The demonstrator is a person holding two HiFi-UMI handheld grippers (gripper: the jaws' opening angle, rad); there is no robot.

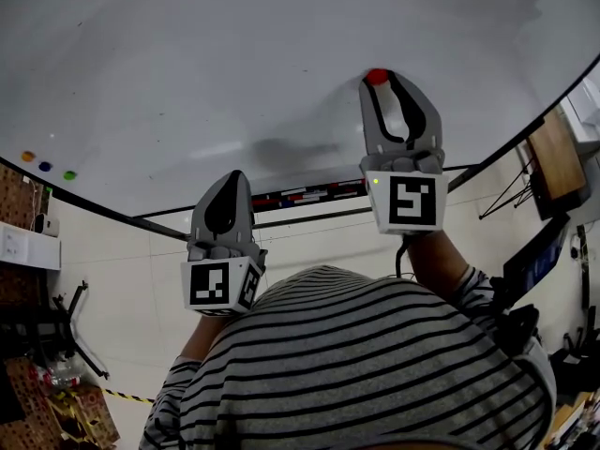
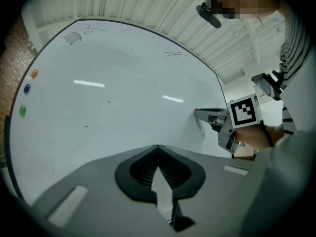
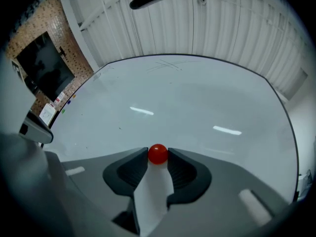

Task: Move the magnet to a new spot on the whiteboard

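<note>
Magnet (image 3: 158,154) clamped by right hand-held gripper (image 3: 158,157), seemingly touching whiteboard (image 3: 197,98); left hand-held gripper (image 2: 158,148) clenched.

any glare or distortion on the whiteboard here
Right gripper view: two light streaks glare on the whiteboard, its edge bowed, red magnet sharp. Left gripper view: same streaks, dark vignetted corners. Head view: soft grey shadow on the board.

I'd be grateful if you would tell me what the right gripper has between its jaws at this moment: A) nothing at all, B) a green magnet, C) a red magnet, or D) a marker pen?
C: the right gripper view shows the right gripper with its jaws closed on the round red magnet at the whiteboard.
</note>
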